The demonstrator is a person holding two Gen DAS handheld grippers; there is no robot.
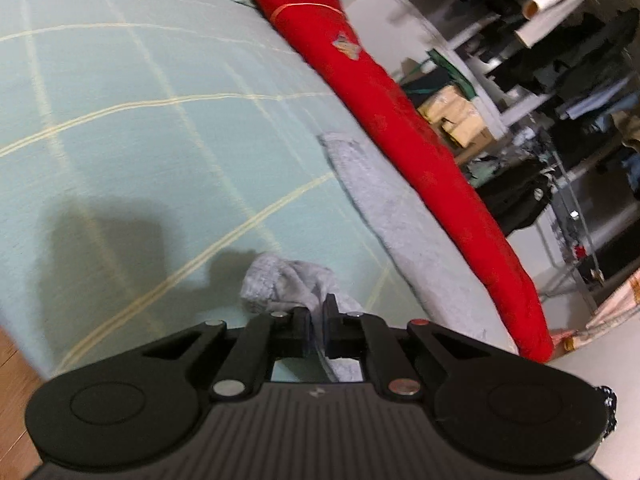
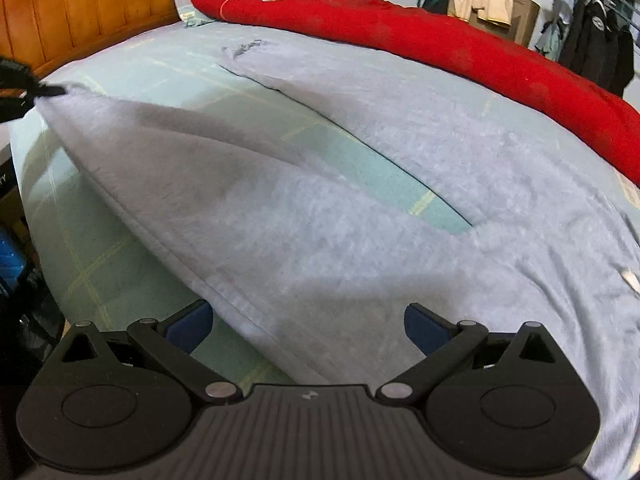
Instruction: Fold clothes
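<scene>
You are early in the fold: your left gripper (image 1: 317, 322) is clenched on a bunched end of the grey fleece garment (image 2: 360, 216), and from the right wrist view you can see that pinched end drawn up off the bed at the far left, with the cloth stretched in a taut sloping sheet from there down toward your right hand. The garment looks like a pair of fleece trousers, since two long panels run side by side with a strip of the pale green checked bedsheet (image 1: 120, 120) showing between them, though you cannot be sure of that from these views. The far panel lies flat on the sheet next to the long red bolster (image 2: 440, 40) that runs along the far edge of the bed; the near panel is the one you are lifting. Your right gripper (image 2: 308, 328) is released, its blue pads (image 2: 424, 328) spread wide, with the near hem of the garment running between them, and nothing pinched. So what is done is one grasp and a lift; no crease is laid yet and no panel sits on top of the other. Still ahead, by the look of it: carry the lifted panel over onto the flat one, match the edges, then fold the length down.
</scene>
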